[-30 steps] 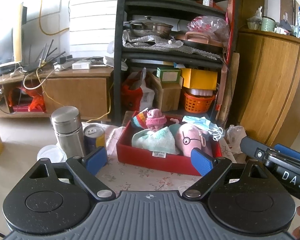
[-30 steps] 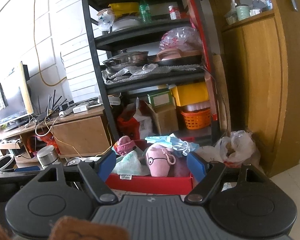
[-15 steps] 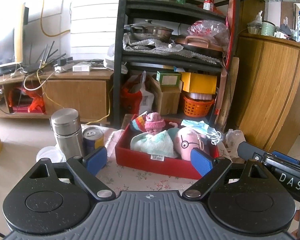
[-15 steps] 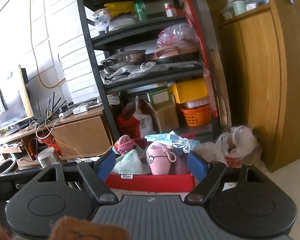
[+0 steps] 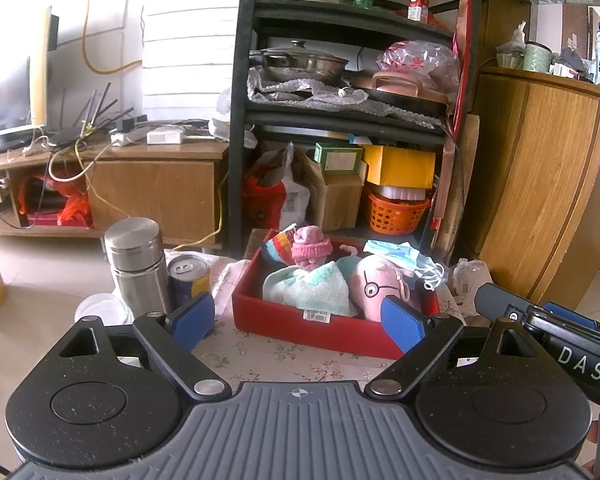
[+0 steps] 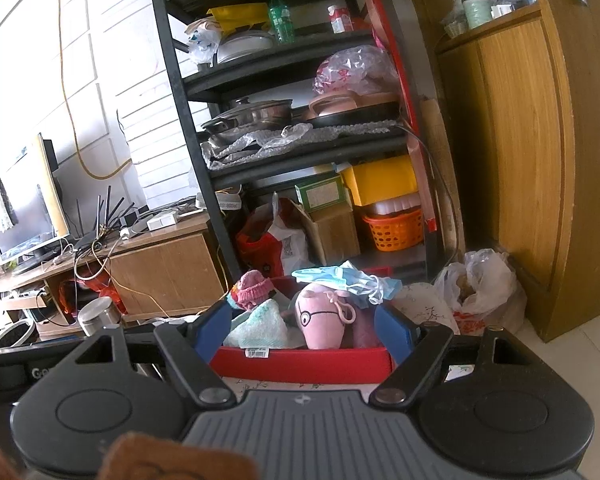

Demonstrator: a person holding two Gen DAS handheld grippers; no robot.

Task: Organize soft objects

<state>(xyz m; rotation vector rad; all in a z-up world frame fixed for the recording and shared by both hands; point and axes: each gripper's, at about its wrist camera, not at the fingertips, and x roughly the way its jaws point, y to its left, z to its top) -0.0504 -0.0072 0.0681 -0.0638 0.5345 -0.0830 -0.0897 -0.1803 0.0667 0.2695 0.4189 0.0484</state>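
A red box (image 5: 300, 322) stands on the flowered tablecloth (image 5: 268, 356). In it lie a pink pig plush with glasses (image 5: 374, 286), a mint-and-white towel (image 5: 306, 288), a pink knit hat (image 5: 311, 246), a striped sock (image 5: 278, 246) and a blue face mask (image 5: 400, 254). The box (image 6: 300, 362), plush (image 6: 324, 320), towel (image 6: 260, 326), hat (image 6: 252, 288) and mask (image 6: 340, 278) also show in the right wrist view. My left gripper (image 5: 298, 320) is open and empty, short of the box. My right gripper (image 6: 304, 330) is open and empty, also short of it.
A steel flask (image 5: 136, 264), a drink can (image 5: 188, 276) and a clear lid (image 5: 102, 308) stand left of the box. A plastic bag (image 6: 480, 288) lies at its right. Behind stand a black shelf rack (image 5: 340, 120), a wooden cabinet (image 5: 540, 180) and a TV bench (image 5: 152, 184).
Both grippers have drawn back and risen a little from the box, which looks slightly smaller and lower in view. Both stayed open and empty.
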